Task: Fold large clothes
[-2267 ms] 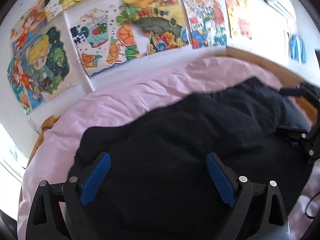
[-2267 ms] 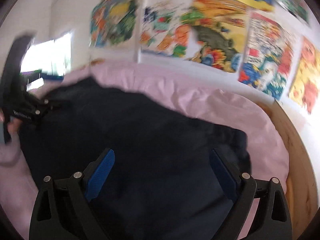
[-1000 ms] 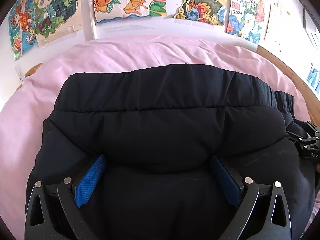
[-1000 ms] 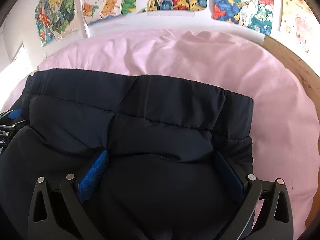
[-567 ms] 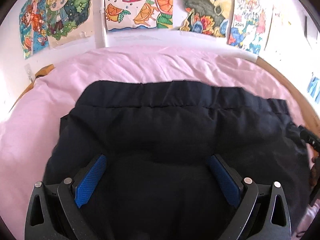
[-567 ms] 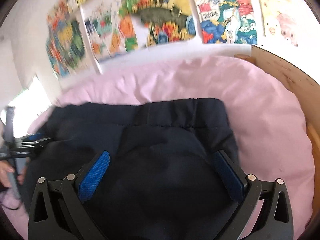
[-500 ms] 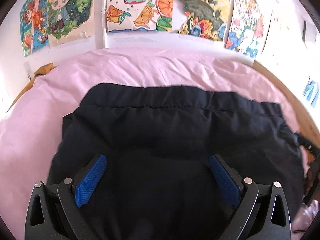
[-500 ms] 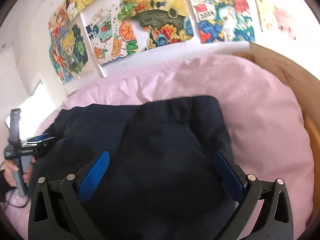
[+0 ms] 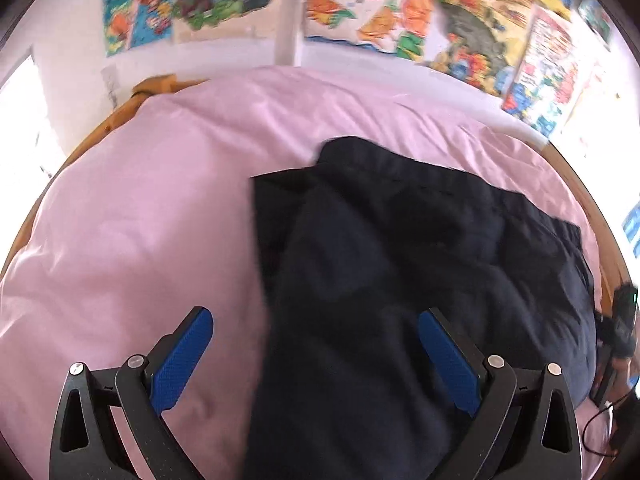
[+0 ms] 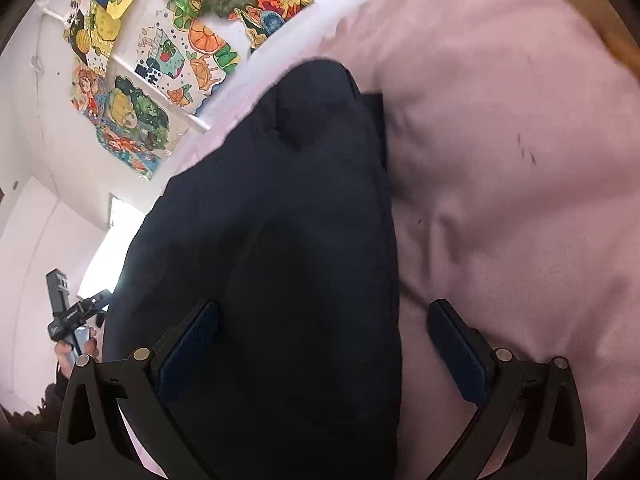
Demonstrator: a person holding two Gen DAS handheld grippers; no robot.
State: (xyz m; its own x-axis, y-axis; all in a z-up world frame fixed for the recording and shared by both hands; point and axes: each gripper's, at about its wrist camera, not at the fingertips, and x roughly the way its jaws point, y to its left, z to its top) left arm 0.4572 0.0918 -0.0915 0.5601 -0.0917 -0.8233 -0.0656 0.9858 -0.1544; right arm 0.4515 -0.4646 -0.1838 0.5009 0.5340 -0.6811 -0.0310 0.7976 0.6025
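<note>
A dark navy padded jacket (image 9: 420, 264) lies folded on a pink bedsheet (image 9: 152, 208). In the left wrist view my left gripper (image 9: 316, 344) is open, its blue pads astride the jacket's left edge, holding nothing. In the right wrist view the jacket (image 10: 280, 220) fills the middle and left; my right gripper (image 10: 324, 340) is open over its right edge, empty. The left gripper shows small at the far left of the right wrist view (image 10: 76, 312). The right gripper shows at the right edge of the left wrist view (image 9: 620, 320).
The bed has a wooden frame (image 9: 120, 112) along its left and right sides. Colourful posters (image 9: 400, 12) cover the white wall behind the bed; they also show in the right wrist view (image 10: 192, 52). A bright window (image 9: 20, 92) is at the left.
Both grippers have swung outward: the left view now looks at the jacket's left edge and bare sheet, the right view at its right edge. Both stay open.
</note>
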